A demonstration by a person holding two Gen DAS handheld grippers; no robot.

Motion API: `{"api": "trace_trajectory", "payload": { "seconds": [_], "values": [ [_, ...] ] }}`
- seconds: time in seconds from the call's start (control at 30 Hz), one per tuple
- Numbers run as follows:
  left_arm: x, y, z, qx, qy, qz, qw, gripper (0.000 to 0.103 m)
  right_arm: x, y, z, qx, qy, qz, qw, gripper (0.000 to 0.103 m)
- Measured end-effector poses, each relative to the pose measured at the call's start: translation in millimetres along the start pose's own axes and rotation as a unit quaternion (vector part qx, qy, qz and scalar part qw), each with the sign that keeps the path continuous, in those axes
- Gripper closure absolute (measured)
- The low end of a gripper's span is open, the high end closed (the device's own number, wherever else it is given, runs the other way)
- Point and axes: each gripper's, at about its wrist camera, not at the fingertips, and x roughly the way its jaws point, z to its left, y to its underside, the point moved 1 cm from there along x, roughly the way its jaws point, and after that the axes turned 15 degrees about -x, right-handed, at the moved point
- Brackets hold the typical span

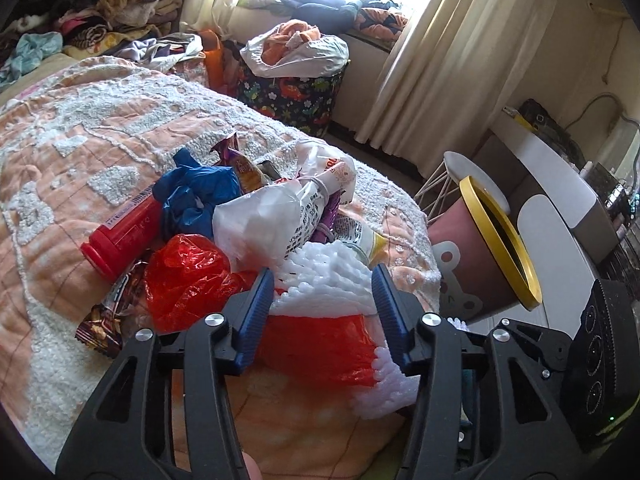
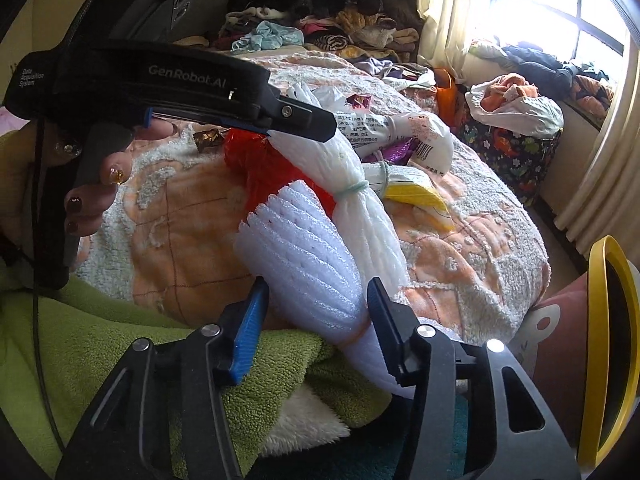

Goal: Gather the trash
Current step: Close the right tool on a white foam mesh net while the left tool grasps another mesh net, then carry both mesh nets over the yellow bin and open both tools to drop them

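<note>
The left gripper (image 1: 323,273) points down at a heap of trash on the bed (image 1: 100,128), and its jaws are clenched on a white foam net bundle (image 1: 320,280): the foam fills the gap from pad to pad, and in the right wrist view the bundle's far end tapers straight into that gripper's tip. The bundle lies along the near edge of the bed, on top of a red plastic bag (image 1: 188,276). From the left jaws, a red canister (image 1: 120,236) lies on its side at ten o'clock, a crumpled blue bag (image 1: 196,196) at eleven, a white printed bag (image 1: 276,216) at twelve, and a brown snack wrapper (image 1: 104,320) at nine. A pink bin with a yellow rim (image 1: 500,248) stands off the bed at three o'clock. The right gripper (image 2: 317,282) straddles the bundle's near, fanned end; the foam touches its right pad, but I cannot tell whether the jaws are squeezing it. A hand (image 2: 92,192) holds the left gripper's handle at ten o'clock in the right wrist view, above green fabric (image 2: 100,344).
</note>
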Motion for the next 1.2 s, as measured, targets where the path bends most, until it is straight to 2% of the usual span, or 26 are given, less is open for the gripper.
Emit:
{"api": "trace_trajectory", "payload": {
  "seconds": [0.07, 0.17, 0.3, 0.57, 0.73, 1.2],
  "values": [
    [1, 1, -3, 0.005, 0.0, 0.003, 1.0, 0.081, -3, 2, -2, 0.007, 0.0, -0.007, 1.0, 0.061],
    [0, 3, -10, 0.013, 0.002, 0.001, 0.9999, 0.096, -9, 5, -6, 0.014, 0.003, -0.019, 1.0, 0.068],
    [-10, -3, -21, 0.019, 0.01, -0.024, 0.9995, 0.098, -26, 9, -13, 0.028, 0.006, -0.051, 0.998, 0.073],
    [-32, -27, -49, 0.024, 0.015, -0.091, 0.9954, 0.098, -68, 7, -38, 0.066, 0.024, -0.13, 0.989, 0.074],
    [-38, -34, -58, 0.025, 0.02, -0.1, 0.9945, 0.098, -89, 5, -59, 0.097, 0.042, -0.161, 0.981, 0.074],
    [-26, -26, -103, 0.06, 0.041, -0.092, 0.9931, 0.098, -129, 22, -112, 0.158, 0.105, -0.201, 0.961, 0.074]
  ]
}}
